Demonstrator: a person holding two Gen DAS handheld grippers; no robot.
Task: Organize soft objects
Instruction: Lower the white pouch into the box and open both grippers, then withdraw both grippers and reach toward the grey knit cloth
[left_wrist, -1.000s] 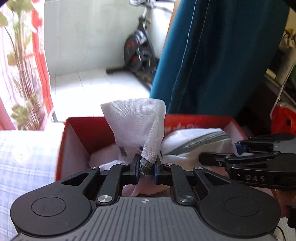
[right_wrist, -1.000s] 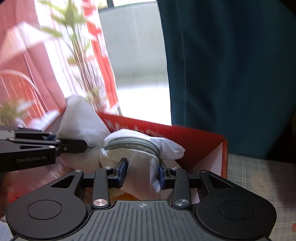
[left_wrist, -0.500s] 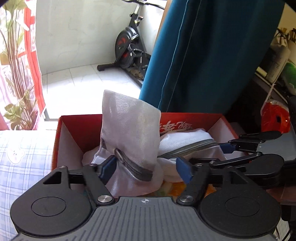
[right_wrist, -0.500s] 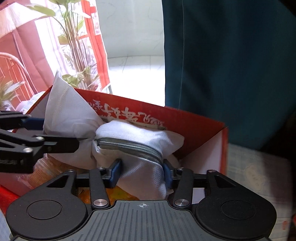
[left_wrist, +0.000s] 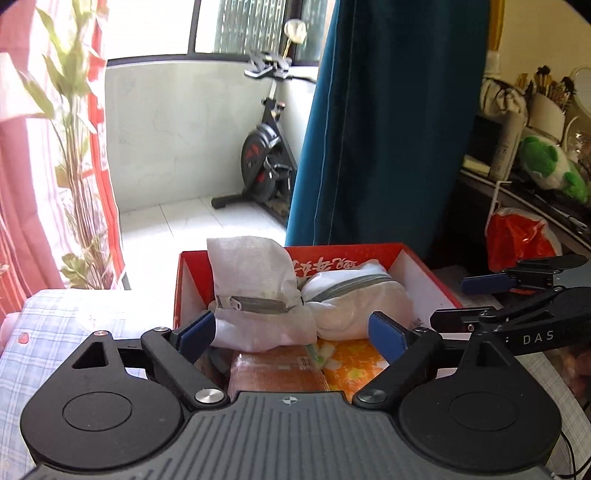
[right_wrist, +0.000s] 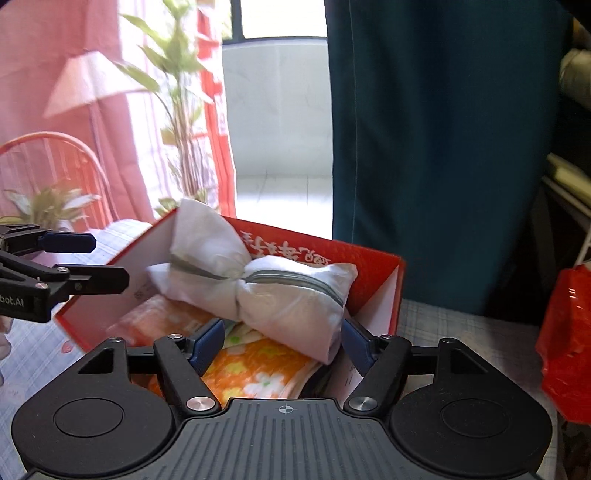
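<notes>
Nearest us, our left gripper (left_wrist: 291, 332) and right gripper (right_wrist: 282, 341) have just been opening; both jaws stand apart, gripping nothing. Just beyond sits a red box (left_wrist: 421, 264) holding folded orange floral cloths (right_wrist: 255, 363), with a white zippered mesh bag (right_wrist: 258, 286) resting on top. Behind hangs a teal curtain (left_wrist: 388, 129).

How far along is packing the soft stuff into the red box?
Done: the white mesh bag lies in the red box on top of the orange floral cloth. In hand: nothing; the left gripper and right gripper have just been opening, clear of the bag. Left: no other loose soft items are in view.
</notes>
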